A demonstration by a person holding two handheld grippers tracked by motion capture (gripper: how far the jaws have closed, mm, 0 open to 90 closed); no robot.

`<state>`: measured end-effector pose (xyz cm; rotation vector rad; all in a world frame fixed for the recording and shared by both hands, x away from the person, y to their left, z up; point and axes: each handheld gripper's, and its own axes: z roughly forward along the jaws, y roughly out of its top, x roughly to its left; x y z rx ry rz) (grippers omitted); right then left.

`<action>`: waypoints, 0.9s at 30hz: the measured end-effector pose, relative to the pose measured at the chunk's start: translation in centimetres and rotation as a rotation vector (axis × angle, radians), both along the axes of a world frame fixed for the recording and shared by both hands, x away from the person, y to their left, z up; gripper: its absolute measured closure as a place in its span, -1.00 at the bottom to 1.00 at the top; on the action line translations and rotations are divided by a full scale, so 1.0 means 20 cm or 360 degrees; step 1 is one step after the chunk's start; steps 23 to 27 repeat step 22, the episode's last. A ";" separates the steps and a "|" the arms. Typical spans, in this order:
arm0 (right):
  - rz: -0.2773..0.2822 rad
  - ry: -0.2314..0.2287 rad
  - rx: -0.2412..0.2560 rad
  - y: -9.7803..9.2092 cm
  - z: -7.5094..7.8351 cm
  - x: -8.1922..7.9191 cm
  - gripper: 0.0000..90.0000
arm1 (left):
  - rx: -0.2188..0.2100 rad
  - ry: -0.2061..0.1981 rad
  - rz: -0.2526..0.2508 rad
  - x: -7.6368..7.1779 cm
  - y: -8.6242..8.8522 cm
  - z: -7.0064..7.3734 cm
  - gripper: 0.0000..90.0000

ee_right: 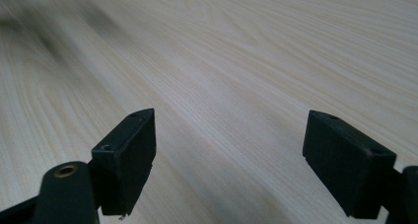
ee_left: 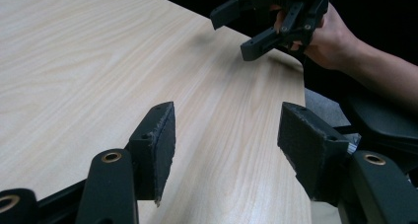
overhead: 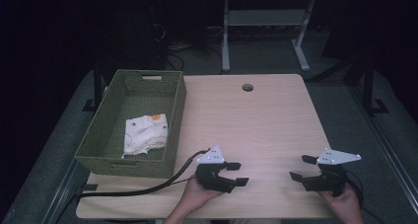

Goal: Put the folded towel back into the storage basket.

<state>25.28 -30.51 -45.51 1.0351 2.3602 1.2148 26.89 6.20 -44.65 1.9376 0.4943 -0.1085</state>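
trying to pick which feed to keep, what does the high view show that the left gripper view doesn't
High view alone: the green woven basket at the table's left edge, the folded patterned cloth inside it, the round hole near the far edge, the floor and desk legs beyond, and the left gripper seen from outside.

Left gripper view alone: a close look along that gripper's own pads, open with bare wood between them.

Both: the light wood table, and the right gripper, open, held in the person's hand.
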 end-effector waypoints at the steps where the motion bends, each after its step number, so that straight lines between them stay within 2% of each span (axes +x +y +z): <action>1: -0.0003 0.0000 -0.0004 0.00 0.00 0.00 -0.55 | 0.0009 -0.0005 -0.0001 0.00 0.00 0.00 -0.12; 16: -0.0015 0.0000 -0.0010 -0.01 0.00 -0.01 -0.55 | 0.0038 -0.0020 -0.0016 -0.02 -0.01 -0.05 -0.14; 27: -0.0005 0.0000 -0.0019 0.00 0.00 -0.01 -0.56 | 0.0043 -0.0026 -0.0022 -0.02 -0.01 -0.05 -0.14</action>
